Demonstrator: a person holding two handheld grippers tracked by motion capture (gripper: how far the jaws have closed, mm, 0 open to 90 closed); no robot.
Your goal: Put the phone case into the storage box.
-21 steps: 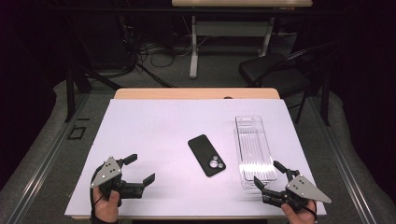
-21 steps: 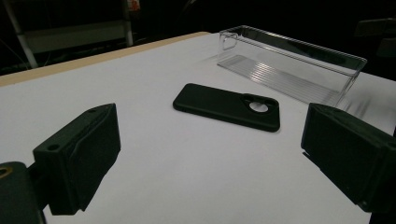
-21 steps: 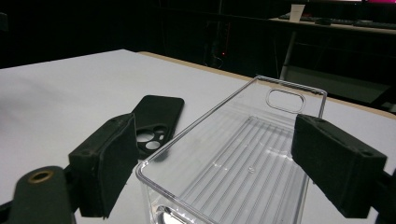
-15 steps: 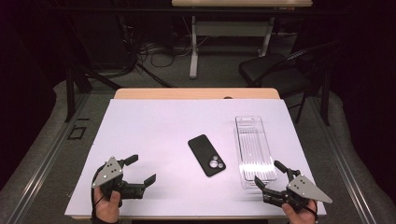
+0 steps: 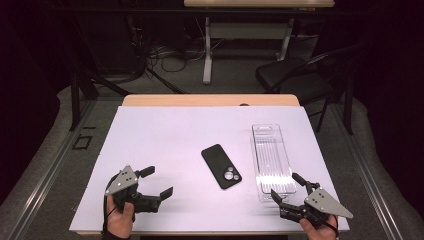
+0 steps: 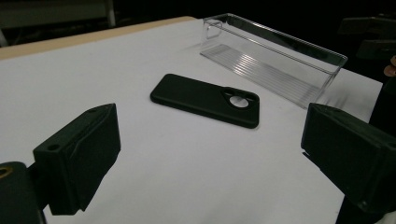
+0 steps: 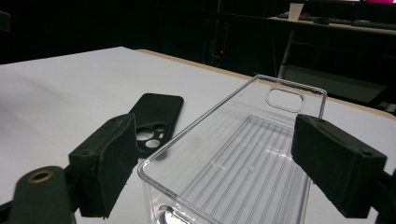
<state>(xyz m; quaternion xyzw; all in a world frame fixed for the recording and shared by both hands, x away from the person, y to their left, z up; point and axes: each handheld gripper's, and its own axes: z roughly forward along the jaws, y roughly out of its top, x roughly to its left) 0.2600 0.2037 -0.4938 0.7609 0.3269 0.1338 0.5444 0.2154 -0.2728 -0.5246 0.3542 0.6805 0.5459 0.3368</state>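
Note:
A black phone case [image 5: 221, 166] lies camera-cutout up at the middle of the white table top [image 5: 165, 140]. Right of it stands a long clear plastic bin [image 5: 272, 160], empty. My left gripper [image 5: 157, 181] hovers open at the front left and points toward the phone case [image 6: 205, 99], well short of it, with nothing between its jaws [image 6: 215, 158]. My right gripper [image 5: 285, 185] is open at the front right. In the right gripper view the near end of the bin [image 7: 243, 154] stands between its wide-spread jaws, and the pads do not press on it.
The table's wooden far edge [image 5: 210, 100] shows beyond the white sheet. Behind the table are a dark chair [image 5: 295, 75], a desk leg [image 5: 207, 50] and cables on the floor. A person's hands hold both grippers at the front edge.

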